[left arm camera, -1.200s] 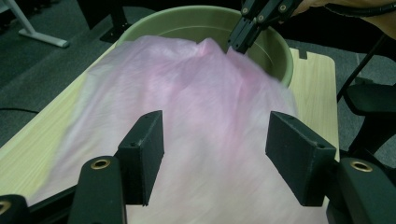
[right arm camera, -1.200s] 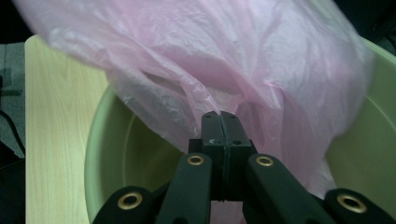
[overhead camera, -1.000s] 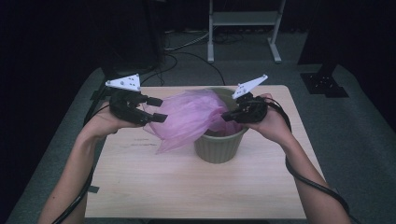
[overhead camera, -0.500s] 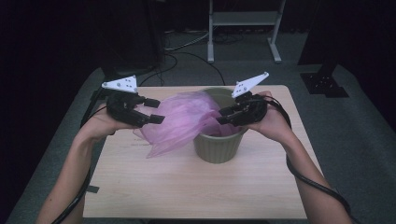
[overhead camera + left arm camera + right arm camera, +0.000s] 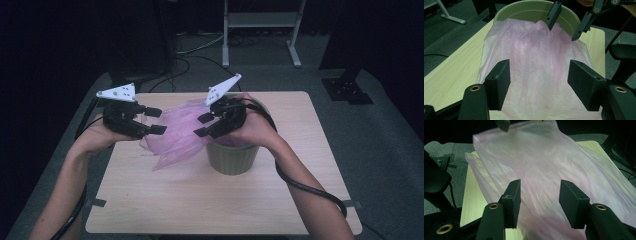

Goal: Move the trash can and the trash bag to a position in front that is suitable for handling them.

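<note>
A thin pink plastic bag (image 5: 175,132) hangs out of a green bin (image 5: 232,157) and spreads left across the wooden table (image 5: 200,200). My left gripper (image 5: 156,121) hovers at the bag's left edge. In the left gripper view its jaws (image 5: 539,72) stand wide with the bag (image 5: 534,55) lying between them, pads clear of it. My right gripper (image 5: 200,125) is above the bin's left rim, over the bag. Its jaws have just been opening and stand apart (image 5: 539,195), the bag (image 5: 544,157) below and ahead, not pinched.
A white metal stand (image 5: 262,20) and loose cables are on the floor behind the table. A dark stand base (image 5: 347,87) sits at the back right. The near half of the table is bare wood.
The right gripper let go of the bag, opened, and moved left from the bin's right side to its left rim. The bag sagged lower and flatter onto the table. The left hand kept still.
</note>
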Available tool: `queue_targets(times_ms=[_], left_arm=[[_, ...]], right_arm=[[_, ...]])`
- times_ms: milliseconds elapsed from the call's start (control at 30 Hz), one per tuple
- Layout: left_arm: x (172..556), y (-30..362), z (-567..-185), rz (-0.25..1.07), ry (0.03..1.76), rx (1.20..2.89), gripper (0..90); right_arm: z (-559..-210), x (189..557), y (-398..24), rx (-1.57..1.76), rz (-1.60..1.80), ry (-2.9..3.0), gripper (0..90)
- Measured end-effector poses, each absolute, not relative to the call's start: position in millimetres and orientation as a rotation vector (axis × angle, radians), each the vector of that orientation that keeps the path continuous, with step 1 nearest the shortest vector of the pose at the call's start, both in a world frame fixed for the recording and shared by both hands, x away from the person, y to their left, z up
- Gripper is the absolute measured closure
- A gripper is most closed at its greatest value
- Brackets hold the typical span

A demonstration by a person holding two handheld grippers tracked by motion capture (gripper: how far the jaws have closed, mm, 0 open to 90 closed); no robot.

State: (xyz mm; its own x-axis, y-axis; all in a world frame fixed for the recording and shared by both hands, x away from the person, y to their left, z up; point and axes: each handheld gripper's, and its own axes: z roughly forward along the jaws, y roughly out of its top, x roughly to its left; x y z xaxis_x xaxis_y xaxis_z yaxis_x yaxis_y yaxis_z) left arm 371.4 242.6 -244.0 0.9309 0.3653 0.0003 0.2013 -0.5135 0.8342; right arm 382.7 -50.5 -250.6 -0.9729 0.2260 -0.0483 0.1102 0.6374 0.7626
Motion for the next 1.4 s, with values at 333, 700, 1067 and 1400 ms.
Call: queue_targets(times_ms=[333,700,1067,1400], left_arm=[[369.3,256.7,-246.8,0.223,0.421,2.124,33.7],[370.6,256.6,-249.0,0.218,0.427,2.123,33.7],[373.1,250.5,-249.1,0.217,0.417,2.124,33.8],[374.7,245.1,-250.9,0.209,0.413,2.118,33.1]], right_arm=[[-260.4,396.7,-12.4,0.243,1.128,2.746,47.7],[-272.0,402.1,-22.4,0.317,1.022,2.744,90.0],[-261.9,402.2,-65.9,0.413,1.125,2.689,90.0],[-255.3,401.9,-118.8,0.535,1.232,2.604,90.0]])
